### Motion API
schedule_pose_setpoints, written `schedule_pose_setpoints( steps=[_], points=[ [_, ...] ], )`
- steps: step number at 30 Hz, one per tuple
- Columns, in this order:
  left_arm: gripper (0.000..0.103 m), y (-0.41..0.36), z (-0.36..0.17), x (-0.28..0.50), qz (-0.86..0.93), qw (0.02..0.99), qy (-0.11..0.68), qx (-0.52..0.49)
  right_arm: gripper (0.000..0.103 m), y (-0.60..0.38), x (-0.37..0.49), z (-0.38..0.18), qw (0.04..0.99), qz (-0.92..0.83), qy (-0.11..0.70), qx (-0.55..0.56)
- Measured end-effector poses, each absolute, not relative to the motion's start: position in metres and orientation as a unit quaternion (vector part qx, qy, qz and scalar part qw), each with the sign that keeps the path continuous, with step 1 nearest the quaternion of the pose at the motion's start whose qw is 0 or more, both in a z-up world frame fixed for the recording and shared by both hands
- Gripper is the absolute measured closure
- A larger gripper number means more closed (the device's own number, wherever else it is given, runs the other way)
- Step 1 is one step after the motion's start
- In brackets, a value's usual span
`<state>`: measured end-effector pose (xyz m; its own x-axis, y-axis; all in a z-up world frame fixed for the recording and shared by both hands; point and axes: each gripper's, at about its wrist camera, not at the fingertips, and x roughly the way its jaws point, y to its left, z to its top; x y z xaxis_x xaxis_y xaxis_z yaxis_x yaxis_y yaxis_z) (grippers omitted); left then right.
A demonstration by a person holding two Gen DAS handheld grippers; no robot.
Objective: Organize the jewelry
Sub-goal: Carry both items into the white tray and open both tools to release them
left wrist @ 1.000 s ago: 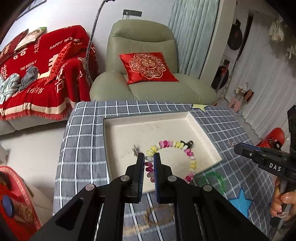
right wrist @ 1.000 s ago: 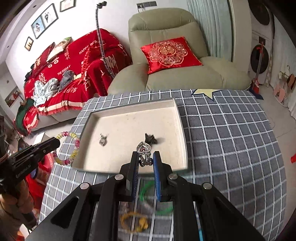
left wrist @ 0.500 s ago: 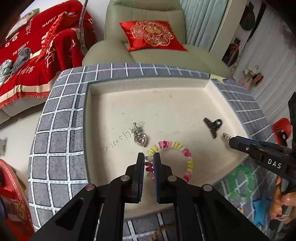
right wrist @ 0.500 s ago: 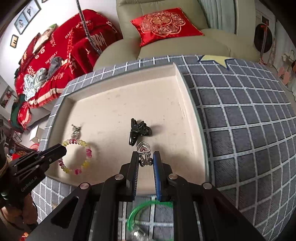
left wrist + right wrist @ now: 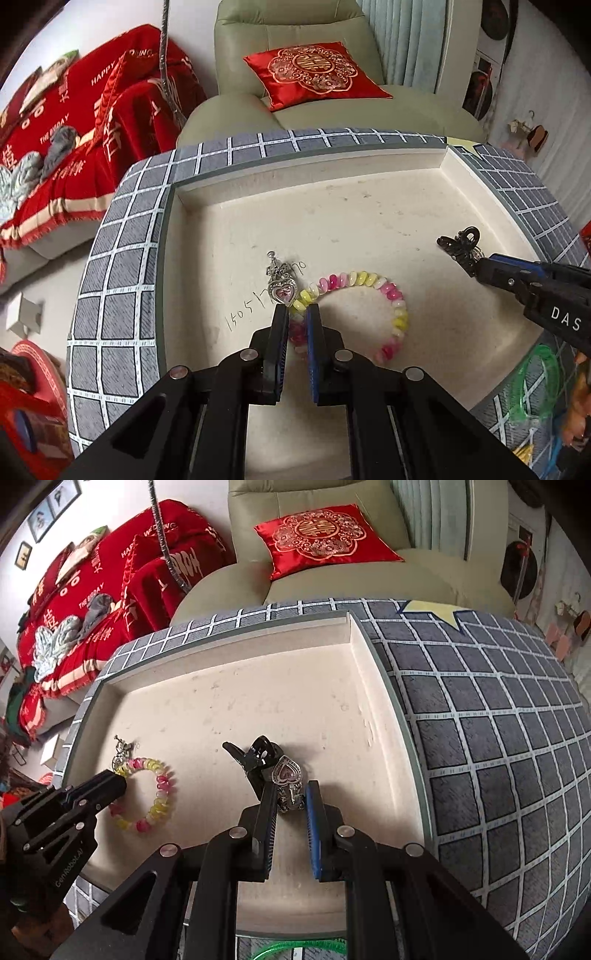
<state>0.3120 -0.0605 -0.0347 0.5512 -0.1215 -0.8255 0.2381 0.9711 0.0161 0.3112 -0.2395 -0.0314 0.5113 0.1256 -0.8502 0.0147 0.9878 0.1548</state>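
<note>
A cream tray [image 5: 369, 192] lies on the checked table. My left gripper [image 5: 296, 314] is shut on a pink-and-yellow bead bracelet [image 5: 384, 288] whose loop rests on the tray floor; it also shows in the right wrist view [image 5: 159, 794]. A silver heart pendant [image 5: 282, 288] lies just left of the bracelet. My right gripper [image 5: 291, 794] holds a second silver heart pendant [image 5: 287, 775] low over the tray [image 5: 258, 701], its jaws slightly apart around it. A black hair clip [image 5: 255, 760] lies beside it, also in the left wrist view [image 5: 460, 245].
A green bangle [image 5: 535, 384] lies on the checked cloth [image 5: 498, 738] near the tray's front edge, also in the right wrist view [image 5: 303, 950]. A yellow star sticker [image 5: 432, 611] sits on the cloth. An armchair with a red cushion [image 5: 314, 74] stands behind the table.
Both grippers have moved forward and down into the tray. The bracelet has come down onto the tray floor beside the first pendant. The right gripper's jaws have widened a little around its pendant.
</note>
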Motion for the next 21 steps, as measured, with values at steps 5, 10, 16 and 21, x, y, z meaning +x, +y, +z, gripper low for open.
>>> schedule_pose_setpoints(
  steps=[5,10,16,21],
  points=[
    [0.077,-0.061,-0.034,0.310,-0.098,0.882,0.456,0.070,0.083,-0.238,0.310,-0.030,0.866,0.031,0.495,0.068],
    [0.077,-0.061,-0.034,0.306,-0.100,0.885,0.449,0.071,0.041,-0.240,0.308,-0.022,0.873,0.042,0.479,0.083],
    [0.077,-0.062,-0.029,0.302,-0.094,0.889,0.442,0.072,0.039,-0.244,0.293,0.001,0.884,0.043,0.454,0.106],
    [0.077,-0.063,-0.022,0.299,-0.092,0.898,0.425,0.074,0.038,-0.250,0.272,0.015,0.887,0.044,0.442,0.124]
  ],
)
